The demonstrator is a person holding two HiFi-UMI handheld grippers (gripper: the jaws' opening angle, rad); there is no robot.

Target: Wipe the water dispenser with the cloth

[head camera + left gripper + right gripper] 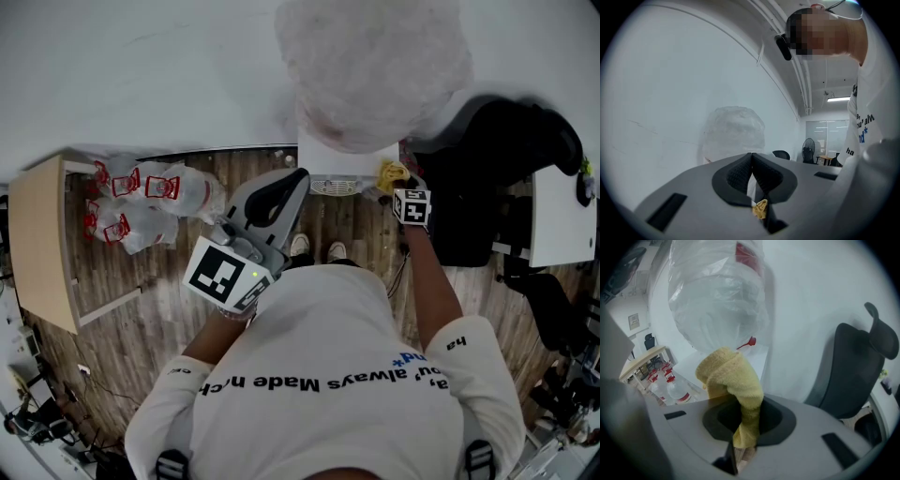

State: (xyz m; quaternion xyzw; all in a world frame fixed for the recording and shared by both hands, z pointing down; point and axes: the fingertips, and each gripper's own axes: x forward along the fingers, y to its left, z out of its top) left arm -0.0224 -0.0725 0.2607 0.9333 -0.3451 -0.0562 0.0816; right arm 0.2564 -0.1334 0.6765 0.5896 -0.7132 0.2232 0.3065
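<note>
The white water dispenser (349, 165) stands against the wall, and its bottle wrapped in clear plastic (373, 67) sits on top. My right gripper (397, 185) is shut on a yellow cloth (391, 172) at the dispenser's front right corner. In the right gripper view the cloth (733, 380) bunches up out of the shut gripper (747, 423), just below the bottle (717, 301). My left gripper (296, 180) is shut and holds nothing, with its tips close to the dispenser's left side. In the left gripper view that gripper (752, 161) points toward the bottle (733, 133).
Several plastic-wrapped water bottles with red labels (141, 202) lie on the wooden floor at left, beside a light wooden table (42, 244). A black office chair (506, 169) and a white desk (558, 216) stand close on the dispenser's right.
</note>
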